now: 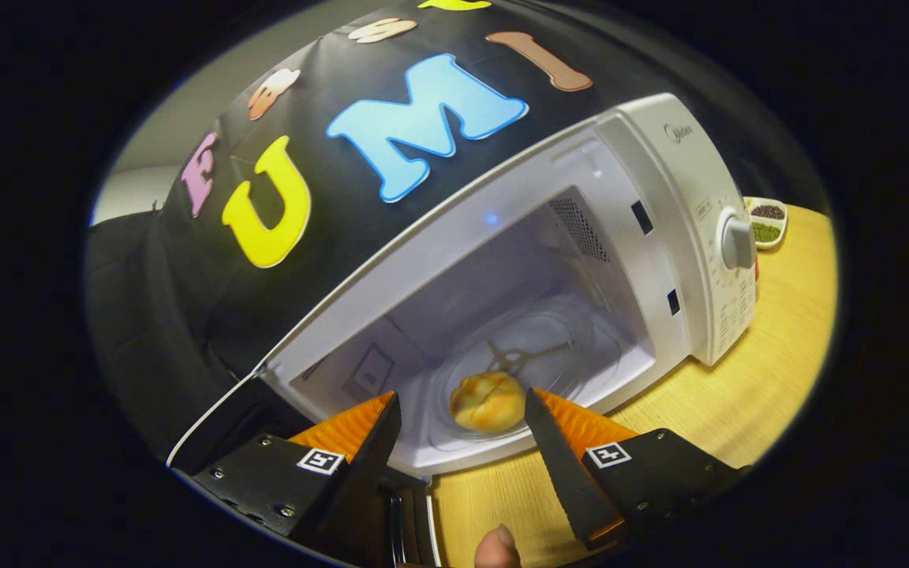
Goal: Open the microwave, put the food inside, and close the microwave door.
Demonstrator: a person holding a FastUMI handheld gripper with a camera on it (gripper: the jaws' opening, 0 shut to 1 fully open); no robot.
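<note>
Gaping wide and holding nothing, the hand-held gripper [462, 410] sits just before the open microwave [660, 237], whose door [218, 426] swings left. A rounded, golden bun [488, 401] rests on the clear glass turntable [537, 359] inside. Best to back straight out, then push the door flat across the wooden worktop [738, 394].

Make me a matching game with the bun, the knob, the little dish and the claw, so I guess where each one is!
Things:
1. bun
2. knob
3. dish of beans
4. claw

Places or states:
A. on the wooden table behind the microwave
B. open, fingers apart on either side of the bun
C. on the glass turntable inside the microwave
D. on the microwave's front panel

Pairs: 1-C, 2-D, 3-A, 4-B
</note>
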